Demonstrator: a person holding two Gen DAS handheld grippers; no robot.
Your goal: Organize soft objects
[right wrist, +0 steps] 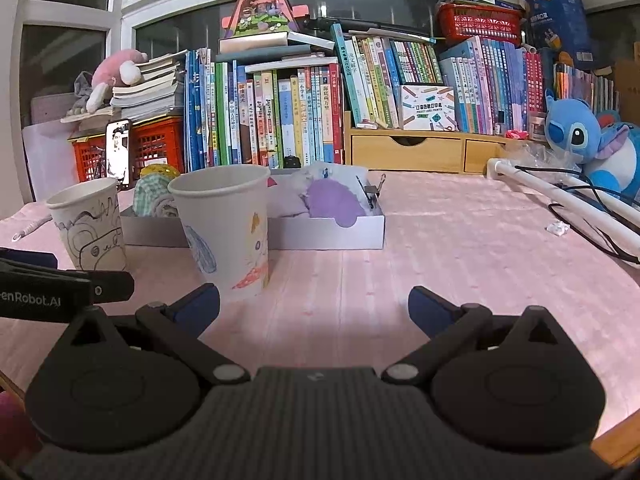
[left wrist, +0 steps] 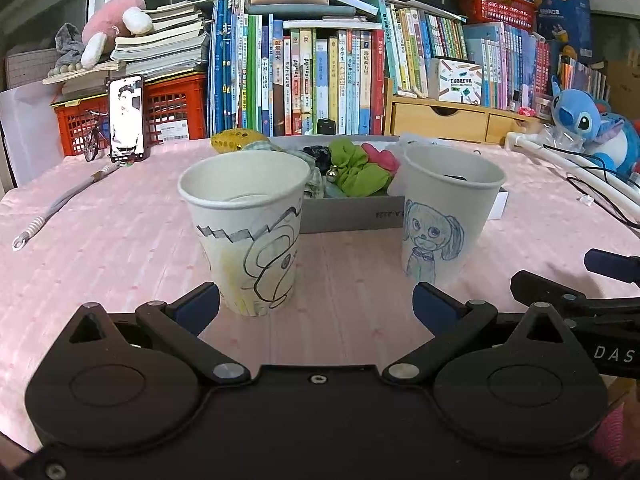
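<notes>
- Cups first, in the left wrist view: two paper cups stand upright on the pink-covered surface [left wrist: 120,240], well apart from each other.
- The left cup [left wrist: 246,232] bears a black outline drawing and sits just ahead of the left claw [left wrist: 316,308], whose blue-padded fingers [left wrist: 198,308] are spread wide and hold nothing.
- The right cup [left wrist: 448,216] shows a blue-pen big-eyed dog; something dark lies inside near its rim, too hidden to name.
- Behind and between the cups lies a shallow grey box [left wrist: 352,212] holding the soft things: a green scrunchie [left wrist: 356,172], a pink fabric piece [left wrist: 382,158], a dark scrunchie [left wrist: 318,156] and a checked cloth [left wrist: 260,146].
- A phone [left wrist: 127,118] stands lit at the far left before a red crate [left wrist: 176,106]; a row of books [left wrist: 320,80] fills the back, and a blue Stitch plush [left wrist: 588,128] sits at the right.
- The right claw's arm enters at the right edge.
- In the right wrist view, the right claw [right wrist: 314,308] is likewise spread wide and empty above the surface [right wrist: 460,260].
- The crayon-coloured side of a cup [right wrist: 226,232] stands just ahead of its left finger [right wrist: 198,308]; the other cup [right wrist: 90,224] stands further left.
- The grey box [right wrist: 328,232] lies behind them, holding a purple cloth [right wrist: 334,200], a rolled checked cloth [right wrist: 154,196] and a binder clip [right wrist: 372,192] on its right wall.
- The left claw's arm, printed with lettering, shows at the left edge.
</notes>
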